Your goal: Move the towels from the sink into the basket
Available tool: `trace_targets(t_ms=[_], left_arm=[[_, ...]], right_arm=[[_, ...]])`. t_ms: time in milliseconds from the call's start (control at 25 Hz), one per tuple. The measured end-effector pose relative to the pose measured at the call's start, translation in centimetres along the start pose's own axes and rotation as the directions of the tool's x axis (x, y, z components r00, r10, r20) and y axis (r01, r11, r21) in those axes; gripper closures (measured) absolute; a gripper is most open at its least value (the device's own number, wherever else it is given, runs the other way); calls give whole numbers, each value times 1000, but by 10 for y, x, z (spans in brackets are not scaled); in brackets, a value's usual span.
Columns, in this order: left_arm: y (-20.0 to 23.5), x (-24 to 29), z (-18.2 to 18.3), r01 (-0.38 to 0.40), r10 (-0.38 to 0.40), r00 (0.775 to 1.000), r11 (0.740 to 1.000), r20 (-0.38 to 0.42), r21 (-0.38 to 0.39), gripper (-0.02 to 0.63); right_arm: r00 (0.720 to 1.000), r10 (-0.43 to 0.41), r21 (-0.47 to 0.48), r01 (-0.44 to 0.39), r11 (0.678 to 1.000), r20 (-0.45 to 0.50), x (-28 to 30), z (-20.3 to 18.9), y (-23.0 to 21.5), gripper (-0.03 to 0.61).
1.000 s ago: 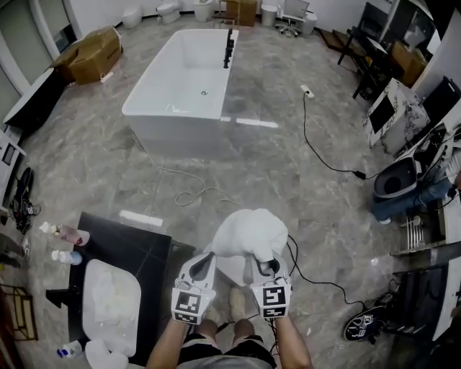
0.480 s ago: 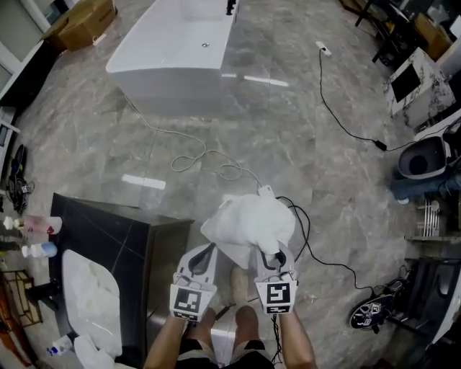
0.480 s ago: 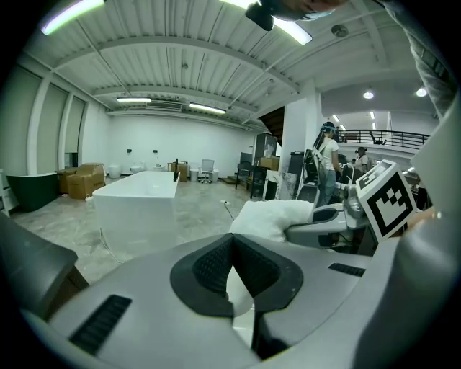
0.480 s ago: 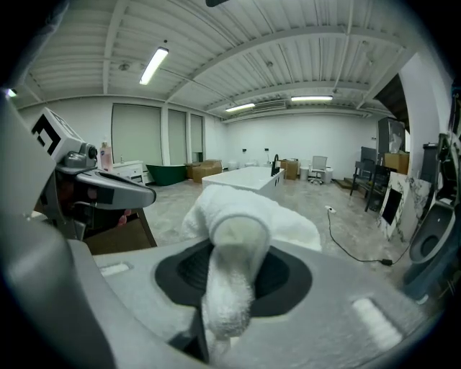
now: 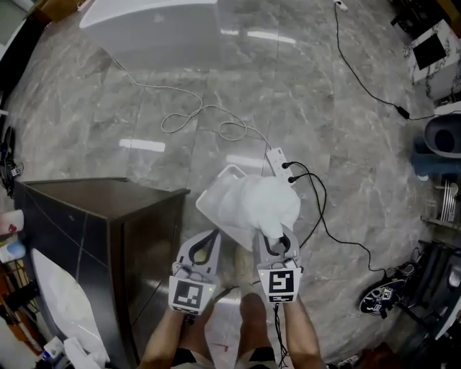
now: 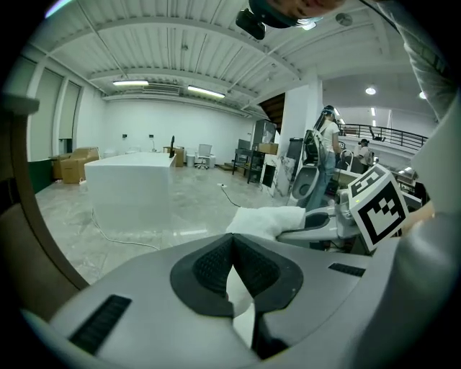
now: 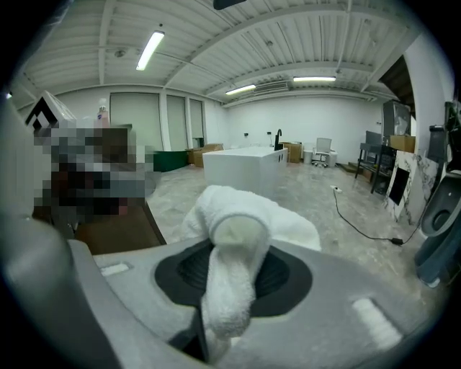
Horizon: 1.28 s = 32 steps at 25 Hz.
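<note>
A white towel [image 5: 263, 202] hangs bunched above a white basket [image 5: 212, 198] that stands on the floor beside the dark cabinet [image 5: 108, 216]. My right gripper [image 5: 277, 243] is shut on a thick roll of this towel [image 7: 230, 288], which runs between its pads. My left gripper [image 5: 204, 249] sits just left of it, jaws closed, with a thin strip of the towel [image 6: 241, 303] between the pads. More white towels [image 5: 57, 303] lie in the sink [image 5: 37, 267] at the lower left, on the cabinet.
A power strip [image 5: 276, 157] with black cables lies on the marble floor just beyond the basket. A white bathtub [image 5: 144, 18] stands farther off. Bottles [image 5: 11, 234] sit by the sink. Dark shoes [image 5: 382, 299] lie at the right. The person's feet are under the grippers.
Both grippers have come down together with the towel, from above the floor to just over the basket. The head view has tilted down, so the bathtub has slid to the top edge.
</note>
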<state>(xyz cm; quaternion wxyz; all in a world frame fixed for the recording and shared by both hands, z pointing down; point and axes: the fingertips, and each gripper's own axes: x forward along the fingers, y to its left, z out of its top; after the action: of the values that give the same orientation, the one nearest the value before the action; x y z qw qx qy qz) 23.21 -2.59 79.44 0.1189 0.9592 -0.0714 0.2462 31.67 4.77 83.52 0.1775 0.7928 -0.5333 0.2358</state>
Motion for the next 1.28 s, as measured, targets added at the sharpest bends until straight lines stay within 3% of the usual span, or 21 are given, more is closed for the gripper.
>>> trace_targets(t_ms=[160, 320, 720, 1000, 1120, 1280], left_arm=[[5, 27, -50, 21, -20, 999, 999, -28, 42, 604], [17, 49, -95, -10, 7, 998, 999, -58, -47, 604], [33, 78, -186, -13, 6, 993, 998, -115, -56, 604], [32, 82, -209, -11, 1, 990, 998, -141, -67, 604], [34, 84, -212, -13, 3, 989, 998, -148, -65, 604], [34, 85, -214, -16, 7, 989, 998, -151, -56, 604]], right_arm=[[999, 15, 5, -15, 1000, -32, 31, -56, 2, 459], [997, 37, 6, -36, 999, -69, 63, -111, 8, 459], [988, 66, -8, -68, 998, -142, 120, -222, 32, 454], [984, 70, 24, -67, 997, -162, 132, -249, 34, 445], [982, 91, 62, -82, 995, -165, 137, -255, 35, 374], [987, 76, 39, -71, 997, -140, 140, -253, 34, 290]])
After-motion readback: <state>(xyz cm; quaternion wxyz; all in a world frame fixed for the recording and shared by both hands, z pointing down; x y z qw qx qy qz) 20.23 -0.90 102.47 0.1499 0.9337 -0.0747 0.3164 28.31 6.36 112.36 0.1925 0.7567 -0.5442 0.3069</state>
